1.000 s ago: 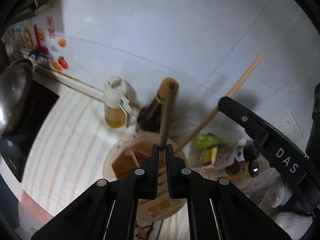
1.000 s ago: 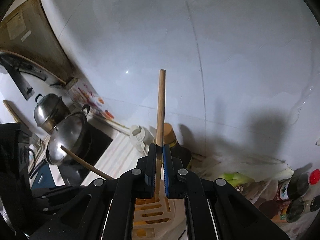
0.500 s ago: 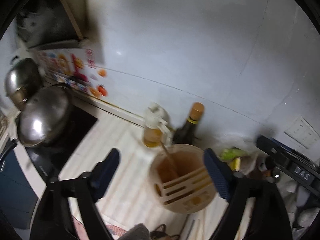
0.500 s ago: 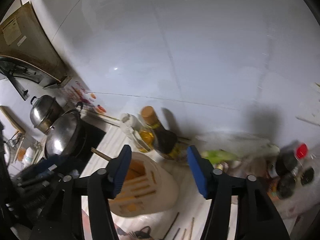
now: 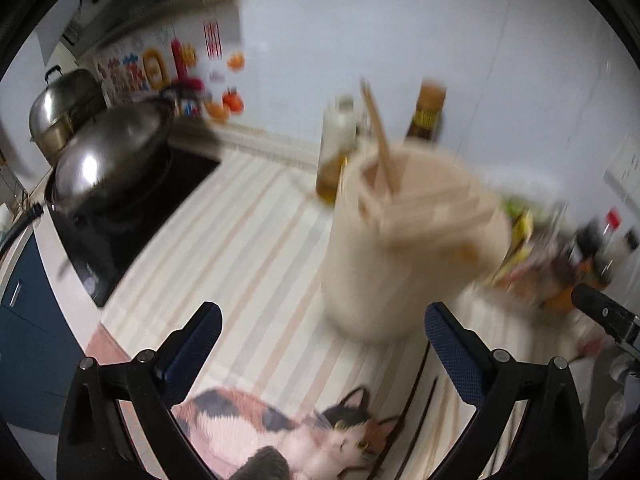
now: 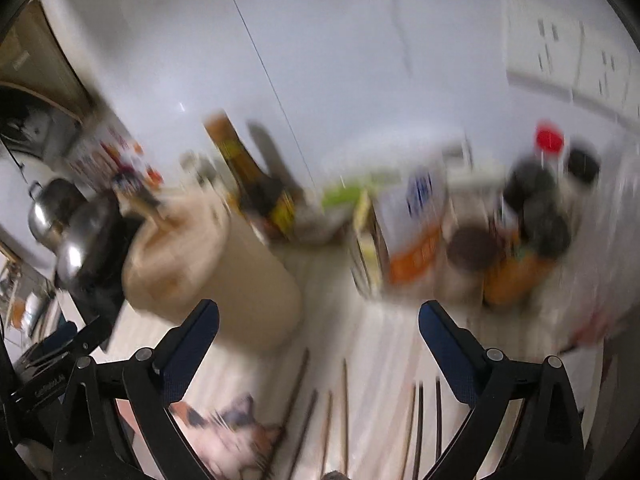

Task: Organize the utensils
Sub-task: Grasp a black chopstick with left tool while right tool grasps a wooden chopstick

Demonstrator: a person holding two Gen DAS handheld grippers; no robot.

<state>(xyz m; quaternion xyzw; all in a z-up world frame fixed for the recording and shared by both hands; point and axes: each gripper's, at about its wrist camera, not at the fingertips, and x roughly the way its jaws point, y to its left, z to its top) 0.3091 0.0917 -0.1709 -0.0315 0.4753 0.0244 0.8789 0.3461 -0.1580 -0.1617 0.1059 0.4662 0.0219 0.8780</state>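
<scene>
A round beige wooden utensil holder (image 5: 404, 256) stands on the striped counter, with wooden chopsticks (image 5: 380, 140) leaning out of its top. It also shows, blurred, in the right wrist view (image 6: 212, 268). My left gripper (image 5: 320, 340) is open and empty, in front of the holder and above the counter. My right gripper (image 6: 320, 336) is open and empty. Several loose chopsticks (image 6: 344, 400) lie on the counter below it, to the right of the holder. Both views are motion-blurred.
A dark sauce bottle (image 5: 428, 112) and an oil bottle (image 5: 334, 152) stand behind the holder. Steel pots (image 5: 108, 152) sit on a black cooktop at the left. Jars and packets (image 6: 500, 232) crowd the right. A cat-print mat (image 5: 288, 436) lies near the counter's front.
Both grippers let go of their chopsticks into the holder and opened wide. Both have since pulled back and tilted down toward the counter, where loose chopsticks have come into the right view.
</scene>
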